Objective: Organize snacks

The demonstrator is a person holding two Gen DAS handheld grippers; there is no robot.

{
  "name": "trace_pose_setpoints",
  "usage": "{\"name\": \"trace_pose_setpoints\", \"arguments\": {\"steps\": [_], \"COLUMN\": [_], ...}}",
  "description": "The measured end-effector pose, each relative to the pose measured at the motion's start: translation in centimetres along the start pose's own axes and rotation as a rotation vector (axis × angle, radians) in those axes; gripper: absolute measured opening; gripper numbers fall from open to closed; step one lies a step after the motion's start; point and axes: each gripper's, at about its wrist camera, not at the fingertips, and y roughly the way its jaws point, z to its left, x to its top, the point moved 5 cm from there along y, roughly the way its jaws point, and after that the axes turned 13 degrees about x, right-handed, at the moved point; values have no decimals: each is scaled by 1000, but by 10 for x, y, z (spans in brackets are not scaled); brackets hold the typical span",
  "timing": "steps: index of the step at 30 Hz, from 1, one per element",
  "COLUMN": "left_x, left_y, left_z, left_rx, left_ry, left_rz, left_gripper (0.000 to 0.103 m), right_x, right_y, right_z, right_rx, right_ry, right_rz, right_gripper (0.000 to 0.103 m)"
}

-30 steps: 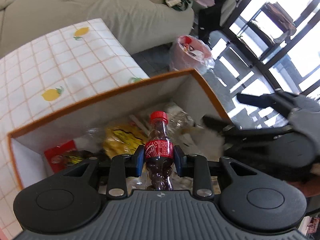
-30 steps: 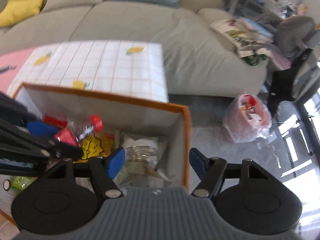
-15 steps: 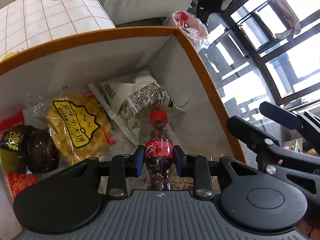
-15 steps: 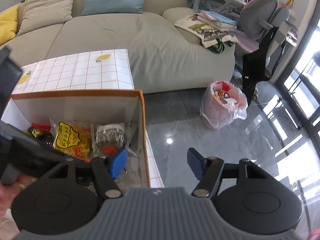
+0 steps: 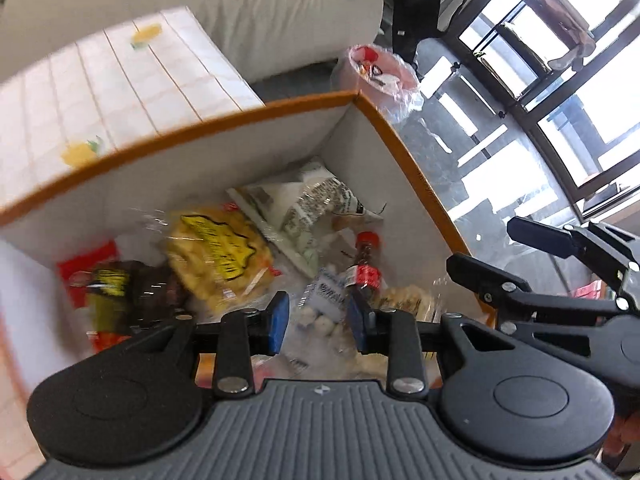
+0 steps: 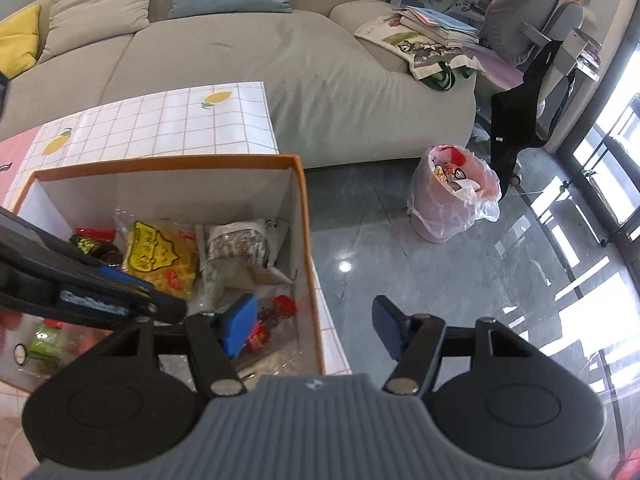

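Observation:
A white box with an orange rim [image 5: 400, 152] [image 6: 160, 164] holds several snack packets. Among them are a yellow one [image 5: 216, 248] [image 6: 156, 256] and a grey-white one [image 5: 312, 200] [image 6: 236, 244]. A small cola bottle with a red cap [image 5: 362, 264] [image 6: 272, 320] lies tilted in the box's right corner. My left gripper [image 5: 318, 320] hangs over the box with its jaws opening. Nothing is between its pads, and the bottle leans just past the right one. My right gripper [image 6: 314, 326] [image 5: 484, 244] stands open and empty over the box's right wall.
The box sits on a table with a lemon-print cloth [image 6: 160, 124]. A beige sofa [image 6: 240, 48] stands behind it. A pink-bagged waste bin [image 6: 452, 196] [image 5: 380, 76] stands on the glossy grey floor at the right, with a grey chair [image 6: 532, 24] beyond.
My left gripper has let go of the cola bottle, which now lies tilted among the packets. My right gripper has shifted right, from inside the box to over its right wall.

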Motion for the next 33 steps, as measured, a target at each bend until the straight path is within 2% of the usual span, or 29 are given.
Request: {"name": "trace_pose_setpoints", "arguments": {"steps": [5,11,15,18,20,25,28,33], "left_x": [-15,-45,-68,-90,-107,-139,-157,-184], "left_y": [-51,-123,-167,-195,-209,-230,-233,-231], "left_z": [18,42,54,66,74,89,98,117], "left_rx": [76,126,166,214,252,345,394,396], "left_ry": [26,19,24,15,3,-31,-75,-156], "left_rz": [-89,-224,-312,-374,-416,-507,-547,-555], "left_gripper": [38,38,42,46,52,57,61,66], "right_x": [-1,2,4,1,-4,-27,-47,-73], "right_y": [-22,-61,-94,-119,-132,-149,-154,-158], "right_z": [24,73,113,144,162,196,209,221], "right_rx": [35,147,229,257,251,225,181,112], "right_ry": [-2,6,6,-20,-34,-21,-14,13], "right_rz": [-16,-75,-146,-218,-266,-337,-369,-410], "right_gripper": [69,71,79,84,88,92,94,97]}}
